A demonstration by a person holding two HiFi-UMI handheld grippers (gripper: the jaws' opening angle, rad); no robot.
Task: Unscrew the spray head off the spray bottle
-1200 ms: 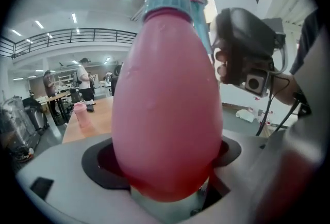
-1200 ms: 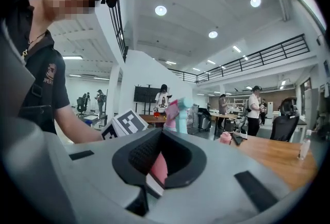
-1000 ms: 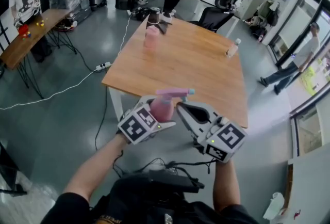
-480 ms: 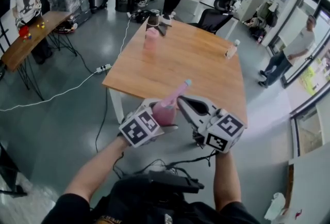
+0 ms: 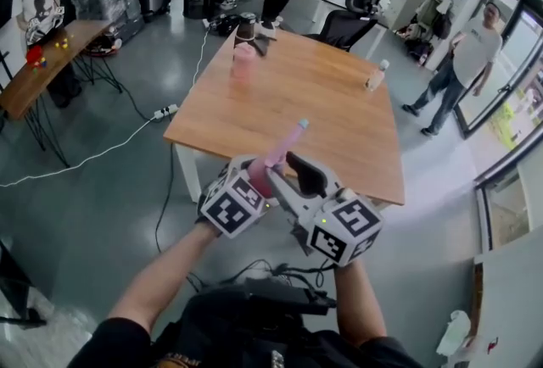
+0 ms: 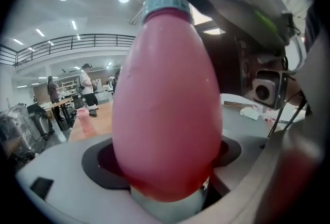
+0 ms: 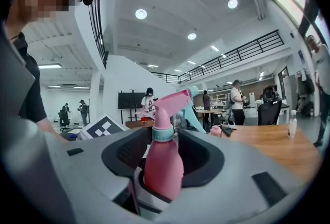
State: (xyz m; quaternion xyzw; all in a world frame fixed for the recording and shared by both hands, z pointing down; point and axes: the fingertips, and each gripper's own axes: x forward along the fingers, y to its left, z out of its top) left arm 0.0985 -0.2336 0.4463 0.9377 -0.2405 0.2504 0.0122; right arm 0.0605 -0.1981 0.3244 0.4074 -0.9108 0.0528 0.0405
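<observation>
- Head view, general: a spray bottle is held in the air near the person, in front of the near edge of a wooden table; it is tilted, with its top pointing away and to the right.
- Left gripper: clamped on the pink body of the bottle, low down; the body fills most of the left gripper view, with the jaw pads pressed against its sides.
- Right gripper: placed just right of the bottle, facing the left gripper. Its jaws have just been opening and are now spread wide. In the right gripper view the bottle is seen standing between them, with a gap at either side and no pad pressing on it.
- Spray head: pink with a pale teal nozzle tip, seated on the bottle above a teal collar.
- Marker cubes: one is carried on each gripper, nearest the person.
- Table contents: a pink tumbler and a dark container are set at the far left corner; a small clear bottle is stood near the far right edge, well apart from them.
- Surroundings: a black office chair is placed beyond the table; a white cable is laid across the floor at left; a person is seen standing at far right.
</observation>
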